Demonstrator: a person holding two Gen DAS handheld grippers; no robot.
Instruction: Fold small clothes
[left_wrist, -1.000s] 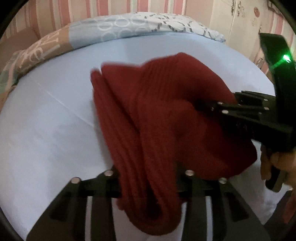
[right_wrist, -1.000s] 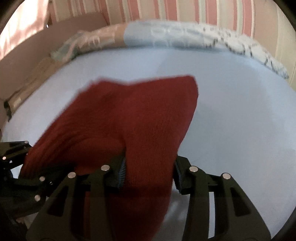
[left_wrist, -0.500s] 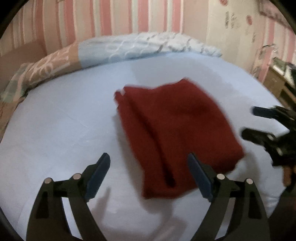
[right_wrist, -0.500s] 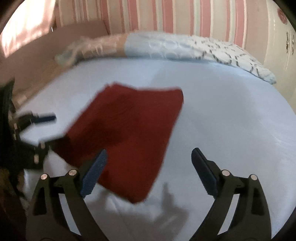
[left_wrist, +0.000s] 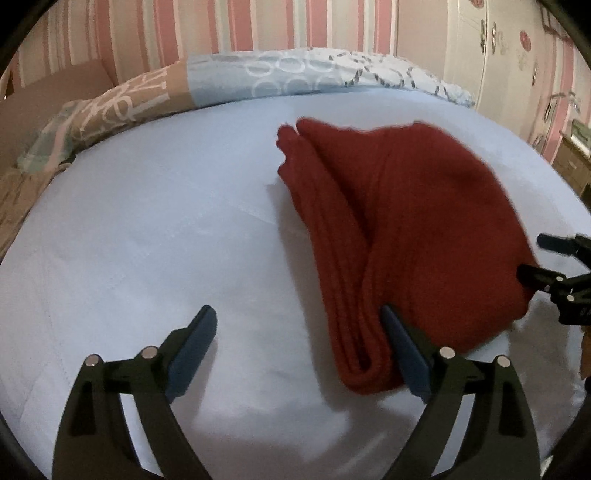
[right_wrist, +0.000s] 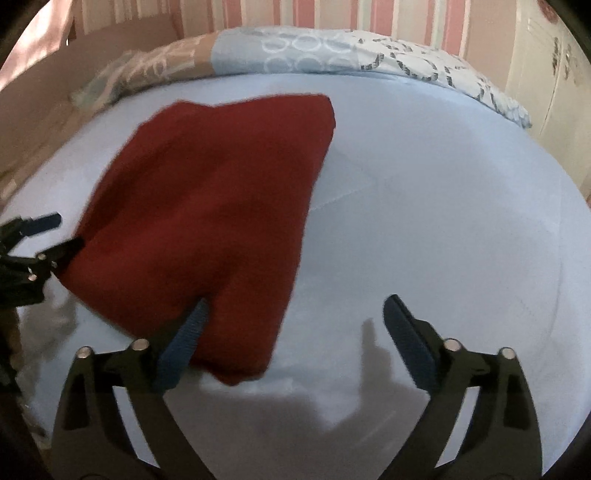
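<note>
The red knit garment (left_wrist: 424, 229) lies folded on the bed sheet (left_wrist: 147, 240). Both the left gripper (left_wrist: 299, 332) and the right gripper (right_wrist: 295, 325) have just spread open and pinch nothing (fold seems finished).

garment (left_wrist: 417, 236): dark red ribbed knit, between the two tongs | sheet (left_wrist: 155, 236): plain pale blue, under both tongs | quilt (left_wrist: 258, 74): beyond the tongs, tan with white lettering, then light blue with white rings, then white with grey marks | wall (left_wrist: 221, 26): pink, white, grey-green stripes | tong pads (left_wrist: 192, 343): blue on black arms
</note>
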